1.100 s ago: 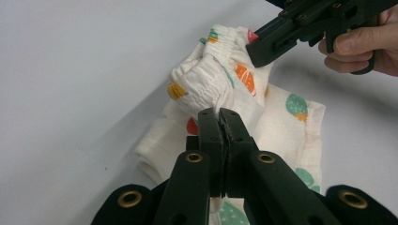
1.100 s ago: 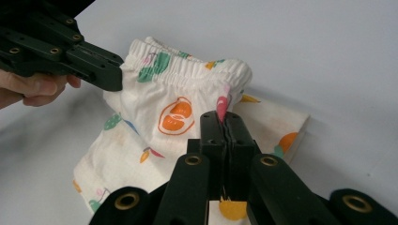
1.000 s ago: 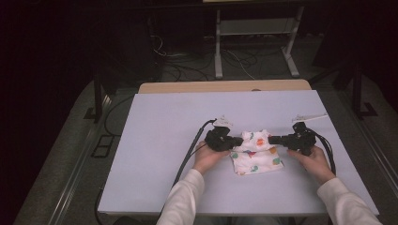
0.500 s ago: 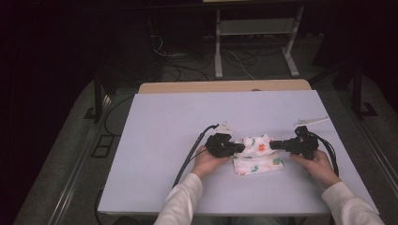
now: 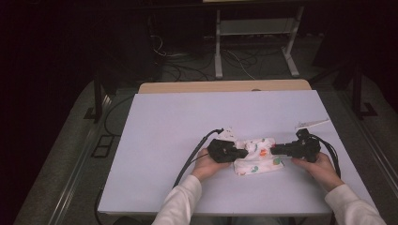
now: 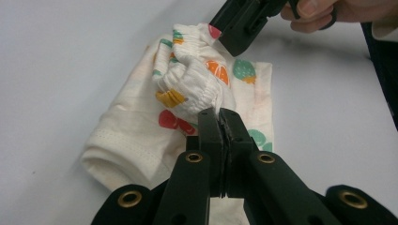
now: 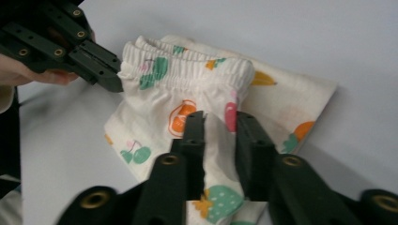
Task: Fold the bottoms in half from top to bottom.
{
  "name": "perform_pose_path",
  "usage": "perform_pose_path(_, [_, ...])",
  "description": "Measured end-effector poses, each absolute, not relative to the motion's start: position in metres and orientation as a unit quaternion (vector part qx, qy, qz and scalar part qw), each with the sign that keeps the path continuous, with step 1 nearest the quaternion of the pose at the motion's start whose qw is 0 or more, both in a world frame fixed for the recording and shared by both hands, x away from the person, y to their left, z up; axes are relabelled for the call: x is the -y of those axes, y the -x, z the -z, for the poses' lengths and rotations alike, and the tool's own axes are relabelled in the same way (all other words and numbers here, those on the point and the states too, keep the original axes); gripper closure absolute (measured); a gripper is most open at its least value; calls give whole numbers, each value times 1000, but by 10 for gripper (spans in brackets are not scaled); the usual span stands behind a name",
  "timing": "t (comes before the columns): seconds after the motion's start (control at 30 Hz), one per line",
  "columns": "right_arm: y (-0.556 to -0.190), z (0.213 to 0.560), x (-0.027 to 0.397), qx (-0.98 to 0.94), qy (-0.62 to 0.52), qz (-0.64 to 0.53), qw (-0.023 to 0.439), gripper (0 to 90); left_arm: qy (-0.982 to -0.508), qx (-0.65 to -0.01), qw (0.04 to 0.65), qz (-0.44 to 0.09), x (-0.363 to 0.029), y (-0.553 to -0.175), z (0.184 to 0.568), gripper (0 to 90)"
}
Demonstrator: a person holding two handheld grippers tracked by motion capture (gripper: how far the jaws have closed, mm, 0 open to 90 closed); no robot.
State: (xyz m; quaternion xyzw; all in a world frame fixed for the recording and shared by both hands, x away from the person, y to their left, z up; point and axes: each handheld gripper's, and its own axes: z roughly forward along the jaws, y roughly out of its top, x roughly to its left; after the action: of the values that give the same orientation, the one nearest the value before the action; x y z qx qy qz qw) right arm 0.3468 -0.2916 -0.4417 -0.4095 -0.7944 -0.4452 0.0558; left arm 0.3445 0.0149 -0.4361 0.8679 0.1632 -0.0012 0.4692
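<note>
Your left gripper (image 6: pixel 220 117) pinches the soft, limp shorts (image 6: pixel 197 89) by the waistband; your right gripper (image 7: pixel 216 124), jaws just parted, should regrip there.

Cloth (image 5: pixel 259 157) on table (image 5: pixel 187 122), right of centre, toward near edge | left gripper (image 5: pixel 240 153) at cloth's left end, clamped on bunched waistband | right gripper (image 5: pixel 274 150) at cloth's right end, jaws having just parted, fabric between them | cables (image 5: pixel 192 157) trail toward near edge
</note>
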Motion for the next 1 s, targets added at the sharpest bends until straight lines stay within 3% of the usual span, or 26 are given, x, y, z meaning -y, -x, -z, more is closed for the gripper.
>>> perform_pose_path(0.07, [-347, 441, 292, 795, 407, 444, 71, 583, -870, -156, 467, 1, -15, -344, 436, 879])
perform_pose_path(0.2, [-346, 438, 292, 787, 414, 451, 79, 488, -873, -149, 465, 4, -15, -343, 437, 879])
perform_pose_path(0.6, [-356, 414, 284, 782, 427, 452, 46, 435, -877, -138, 459, 8, -15, -340, 439, 879])
perform_pose_path(0.73, [-363, 405, 274, 786, 427, 444, 39, 496, -879, -137, 457, 9, -15, -341, 440, 879])
perform_pose_path(1.0, [-381, 399, 243, 803, 438, 402, 38, 818, -879, -137, 456, 7, -15, -341, 440, 879])
